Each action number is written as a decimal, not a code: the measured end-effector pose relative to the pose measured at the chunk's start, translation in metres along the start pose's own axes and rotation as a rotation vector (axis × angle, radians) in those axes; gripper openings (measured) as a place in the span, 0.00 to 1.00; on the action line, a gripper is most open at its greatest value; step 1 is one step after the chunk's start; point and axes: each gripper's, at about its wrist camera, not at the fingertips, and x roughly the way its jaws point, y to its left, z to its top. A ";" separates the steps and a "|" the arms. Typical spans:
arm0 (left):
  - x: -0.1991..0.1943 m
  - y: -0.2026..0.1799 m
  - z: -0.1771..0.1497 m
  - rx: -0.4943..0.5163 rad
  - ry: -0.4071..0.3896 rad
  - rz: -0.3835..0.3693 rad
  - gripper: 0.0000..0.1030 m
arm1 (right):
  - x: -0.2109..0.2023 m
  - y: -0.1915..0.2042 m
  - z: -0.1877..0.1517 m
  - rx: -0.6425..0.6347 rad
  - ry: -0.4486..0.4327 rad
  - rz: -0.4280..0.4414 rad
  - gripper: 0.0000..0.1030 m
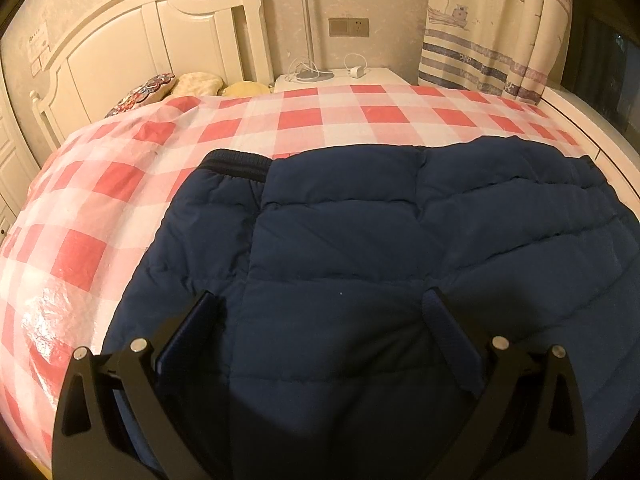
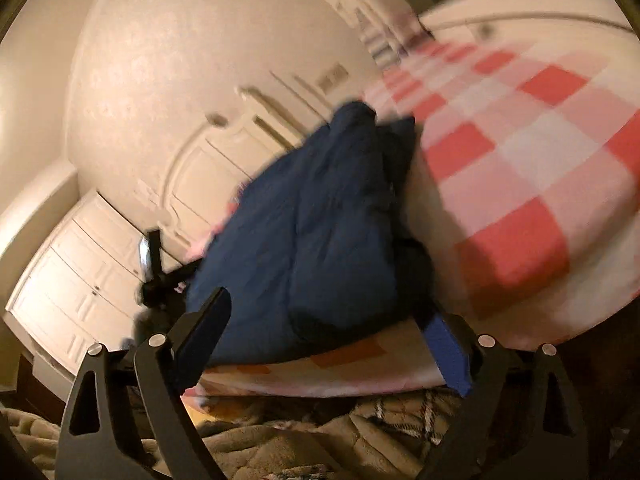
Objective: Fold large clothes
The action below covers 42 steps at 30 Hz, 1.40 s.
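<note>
The navy quilted garment [image 1: 380,248] lies spread on the bed, on top of the red-and-white checked cover [image 1: 132,184], with its ribbed elastic band [image 1: 236,162] at the far left corner and one panel folded over the rest along a seam running toward the near edge. It sits toward the right half of the mattress, its near part reaching the bed's edge. The left gripper [image 1: 324,312] hangs just over the near part of the padding, its jaws spread wide with the cloth lying flat beneath and nothing pinched between them. The right gripper [image 2: 328,320], seen through a blurred, tilted picture, also has its jaws set wide apart; the garment's bulging side [image 2: 312,232] shows between them, but the pads do not press on it. Below that gripper is a beige plaid blanket [image 2: 380,432]. Past the bed stand the cream headboard [image 1: 160,40] with a few cushions [image 1: 192,86] at its foot, a white nightstand [image 1: 372,78] with a lamp and cables, a wall socket [image 1: 349,27] and a striped curtain [image 1: 496,32].
</note>
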 end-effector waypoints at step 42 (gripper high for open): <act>-0.087 -0.077 -0.070 0.280 -0.099 -0.049 0.95 | 0.041 0.180 0.039 -0.420 -0.177 -0.036 0.44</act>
